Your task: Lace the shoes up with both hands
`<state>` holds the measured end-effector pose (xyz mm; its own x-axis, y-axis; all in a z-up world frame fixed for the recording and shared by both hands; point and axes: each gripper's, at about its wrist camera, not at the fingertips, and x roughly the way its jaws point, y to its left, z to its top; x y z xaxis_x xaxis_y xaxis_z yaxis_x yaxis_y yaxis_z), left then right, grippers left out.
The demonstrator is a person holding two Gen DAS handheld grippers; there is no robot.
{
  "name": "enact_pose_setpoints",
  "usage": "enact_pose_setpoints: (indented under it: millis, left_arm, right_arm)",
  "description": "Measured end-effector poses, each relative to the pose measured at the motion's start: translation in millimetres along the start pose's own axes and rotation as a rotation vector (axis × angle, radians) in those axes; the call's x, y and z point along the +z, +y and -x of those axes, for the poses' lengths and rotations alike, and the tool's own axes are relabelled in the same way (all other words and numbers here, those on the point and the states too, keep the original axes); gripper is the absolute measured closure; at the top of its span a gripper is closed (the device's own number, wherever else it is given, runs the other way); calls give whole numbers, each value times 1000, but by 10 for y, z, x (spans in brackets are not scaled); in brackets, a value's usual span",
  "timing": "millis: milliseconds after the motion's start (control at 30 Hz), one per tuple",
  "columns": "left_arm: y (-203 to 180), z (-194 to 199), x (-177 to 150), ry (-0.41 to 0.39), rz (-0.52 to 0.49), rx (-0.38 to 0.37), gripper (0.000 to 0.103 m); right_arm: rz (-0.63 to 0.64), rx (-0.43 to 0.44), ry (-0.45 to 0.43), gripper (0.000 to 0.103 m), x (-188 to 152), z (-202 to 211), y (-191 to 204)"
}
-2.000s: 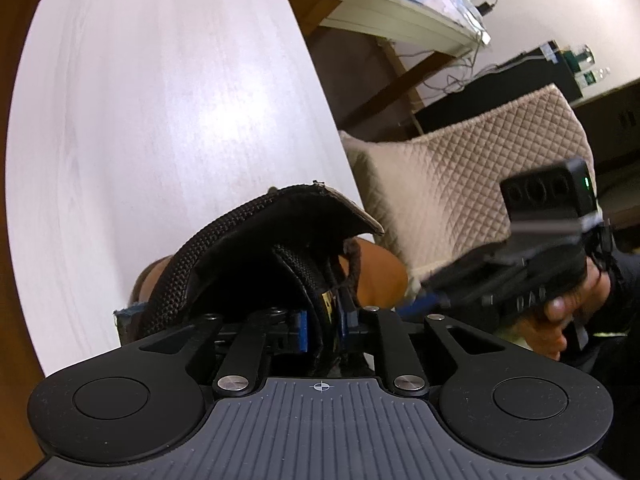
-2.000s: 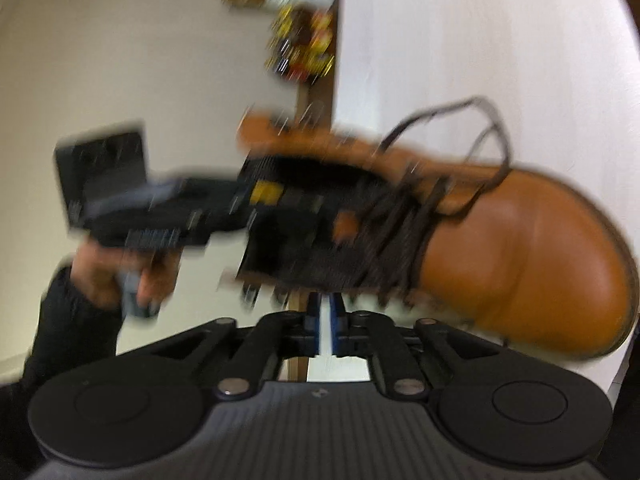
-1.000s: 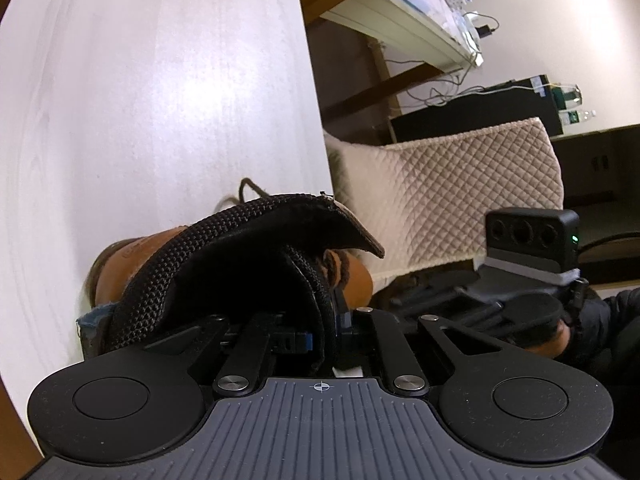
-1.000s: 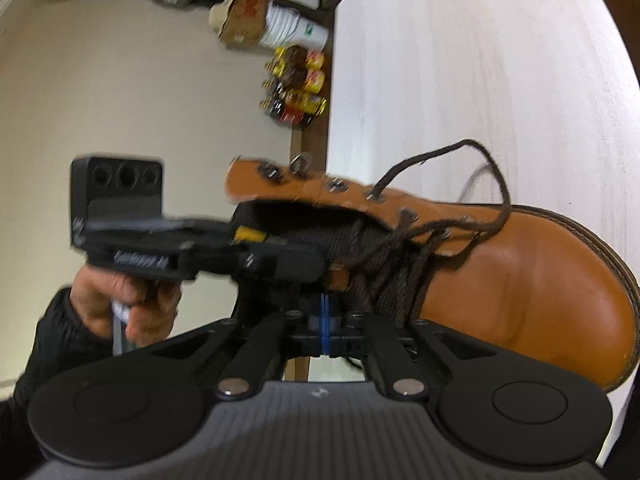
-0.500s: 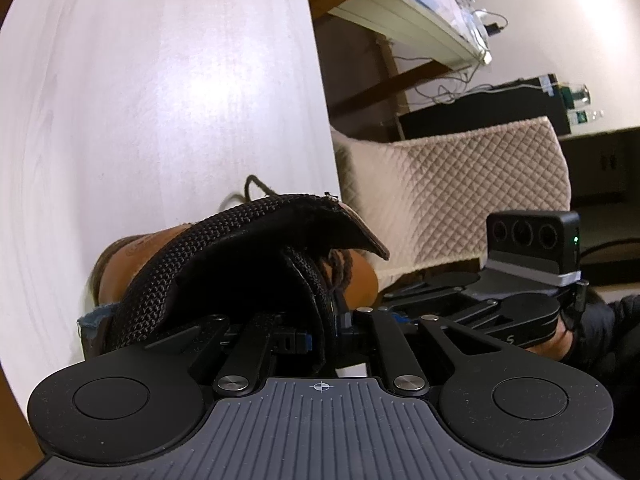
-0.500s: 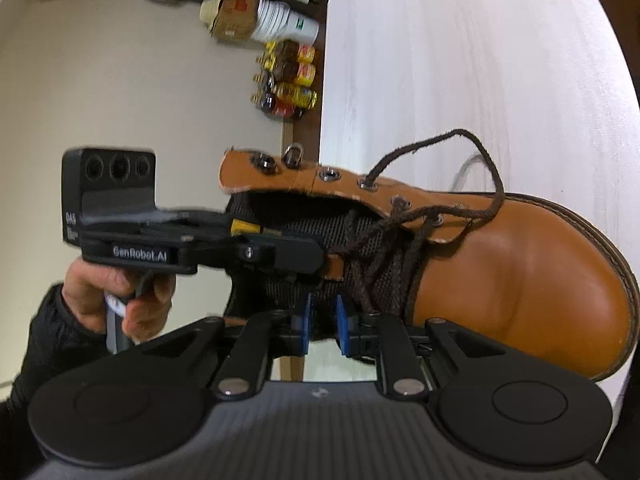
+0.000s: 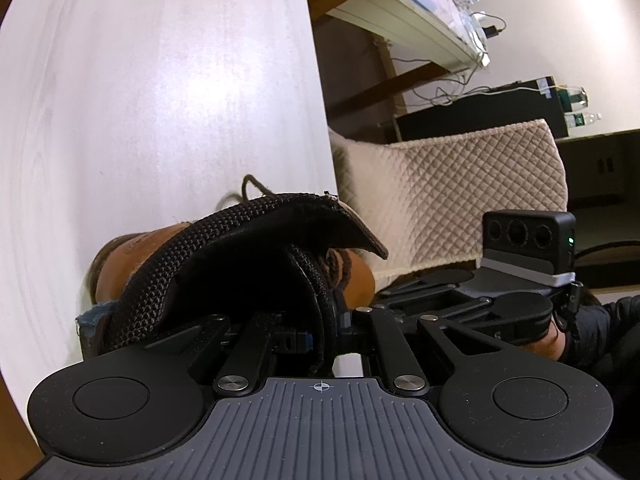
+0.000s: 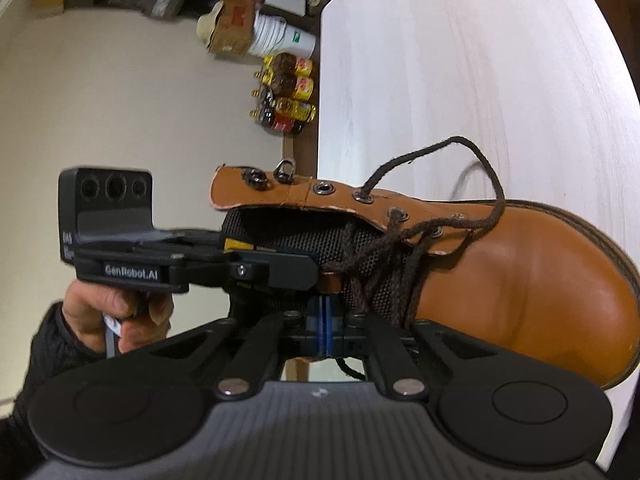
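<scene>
A tan leather boot (image 8: pixel 520 280) lies on the white table (image 8: pixel 480 60) with its toe to the right and its brown lace (image 8: pixel 480 160) loose in a loop over the upper eyelets. My left gripper (image 8: pixel 316 272) comes in from the left and is shut on the boot's black mesh tongue (image 7: pixel 240 248), which fills the gap at its fingers (image 7: pixel 324 328). My right gripper (image 8: pixel 325 326) has its blue pads pressed together right beside the crossed lace strands, with a dark strand showing just beneath them. In the left wrist view the right gripper (image 7: pixel 384 294) reaches in behind the boot (image 7: pixel 120 256).
A quilted beige chair (image 7: pixel 460 184) stands at the table's edge (image 7: pixel 320 120). Bottles (image 8: pixel 288 96), paper cups and a box (image 8: pixel 256 28) sit on the floor beyond the table. A desk with cables (image 7: pixel 420 20) and a black unit (image 7: pixel 480 116) are farther off.
The right gripper's pads stood apart next to the lace half a second ago and are now pressed together. The boot has steadied since the blur two seconds ago. The left gripper keeps its hold.
</scene>
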<state>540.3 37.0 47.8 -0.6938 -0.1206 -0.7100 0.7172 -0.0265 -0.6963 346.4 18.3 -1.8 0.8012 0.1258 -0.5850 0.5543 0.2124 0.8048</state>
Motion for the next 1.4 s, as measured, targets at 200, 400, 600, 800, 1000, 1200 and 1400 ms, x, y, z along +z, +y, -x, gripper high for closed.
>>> enact_pose_setpoints:
  millis: [200, 400, 600, 800, 1000, 1200, 1400]
  left_arm:
    - [-12, -13, 14, 0, 2, 6, 95]
    - [-15, -24, 15, 2, 1, 5, 94]
    - [-27, -36, 15, 0, -2, 12, 95]
    - [-27, -32, 12, -1, -8, 10, 93]
    - [-72, -14, 7, 0, -27, 31, 93]
    - [-130, 214, -138, -45, -22, 56, 89]
    - [-238, 525, -451, -141, -22, 114, 87]
  right_arm:
    - [59, -12, 65, 102, -54, 88, 47]
    - [41, -3, 24, 93, -43, 109, 69]
    - [16, -15, 18, 89, 16, -9, 42]
    - [-7, 18, 40, 100, -10, 29, -7]
    - [-30, 101, 196, 100, -165, 53, -2]
    - [-57, 99, 179, 88, -140, 97, -90]
    - [-38, 85, 144, 85, -63, 122, -98]
